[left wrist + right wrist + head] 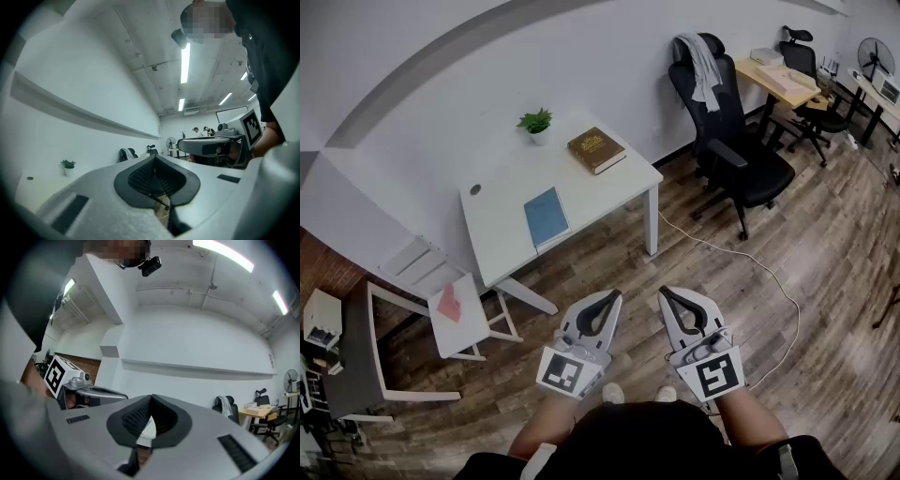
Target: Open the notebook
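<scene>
The blue notebook (546, 216) lies closed near the front edge of a white table (502, 246), well ahead of both grippers. My left gripper (614, 296) and right gripper (665, 292) are held side by side above the wooden floor, far short of the table. Both point toward it. Each has its jaws shut tip to tip with nothing between them. In the left gripper view the left gripper's (154, 158) jaws meet, and the right gripper (213, 145) shows beside it. The right gripper view shows the right gripper (151, 397) the same way.
A brown book (596, 150) and a small potted plant (536, 123) stand at the table's far side. A black office chair (727, 141) is to the right, with a white cable (741, 258) on the floor. A low white stand holding a red item (450, 305) sits at the left.
</scene>
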Tool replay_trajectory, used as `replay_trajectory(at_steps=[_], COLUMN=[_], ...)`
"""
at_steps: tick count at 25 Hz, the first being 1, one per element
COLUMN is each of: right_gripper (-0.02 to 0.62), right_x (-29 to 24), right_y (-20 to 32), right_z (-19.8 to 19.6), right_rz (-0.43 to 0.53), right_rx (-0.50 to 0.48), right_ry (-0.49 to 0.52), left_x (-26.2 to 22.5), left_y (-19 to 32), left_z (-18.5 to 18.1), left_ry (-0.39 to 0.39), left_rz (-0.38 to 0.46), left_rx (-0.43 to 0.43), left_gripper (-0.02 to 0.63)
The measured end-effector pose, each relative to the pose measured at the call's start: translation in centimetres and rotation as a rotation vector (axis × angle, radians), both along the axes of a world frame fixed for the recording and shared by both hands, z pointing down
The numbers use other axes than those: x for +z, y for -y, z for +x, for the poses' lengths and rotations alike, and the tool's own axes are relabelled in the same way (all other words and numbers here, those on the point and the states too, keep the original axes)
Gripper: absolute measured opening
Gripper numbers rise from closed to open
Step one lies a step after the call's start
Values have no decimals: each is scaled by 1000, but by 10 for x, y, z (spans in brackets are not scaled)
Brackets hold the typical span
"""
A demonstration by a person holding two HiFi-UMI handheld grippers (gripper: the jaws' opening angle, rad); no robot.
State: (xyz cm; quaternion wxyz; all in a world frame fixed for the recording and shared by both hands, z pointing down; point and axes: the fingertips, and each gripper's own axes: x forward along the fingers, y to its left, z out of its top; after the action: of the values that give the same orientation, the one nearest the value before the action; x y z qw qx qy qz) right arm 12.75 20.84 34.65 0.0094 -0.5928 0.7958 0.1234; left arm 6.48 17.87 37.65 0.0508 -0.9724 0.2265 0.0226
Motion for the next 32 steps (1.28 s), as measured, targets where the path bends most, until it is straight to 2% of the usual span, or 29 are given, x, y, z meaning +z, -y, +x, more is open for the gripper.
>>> replay_trajectory(at_steps=[9, 13, 16, 20, 25, 32], right_gripper=[2, 2, 2, 2, 2, 2], right_x=[12, 7, 2, -4, 6, 22], right_y=[-1, 12, 19, 30, 45, 112], right_z=[-50, -67, -78, -90, -88, -63], right_rz=[-45, -24, -13, 2, -26, -60], right_rx=[58, 124, 148, 132, 133, 98], right_ry=[25, 57, 68, 63, 52, 45], left_x=[2, 1, -5, -17, -8, 0], left_y=[2, 16, 23, 43, 65, 130], left_z=[-68, -98, -117, -139, -138, -106], left_ry=[12, 37, 40, 1, 19, 48], left_rz=[-1, -32, -10, 26, 6, 8], left_rx=[6, 20, 24, -19, -37, -68], left_gripper=[6, 6, 6, 6, 6, 6])
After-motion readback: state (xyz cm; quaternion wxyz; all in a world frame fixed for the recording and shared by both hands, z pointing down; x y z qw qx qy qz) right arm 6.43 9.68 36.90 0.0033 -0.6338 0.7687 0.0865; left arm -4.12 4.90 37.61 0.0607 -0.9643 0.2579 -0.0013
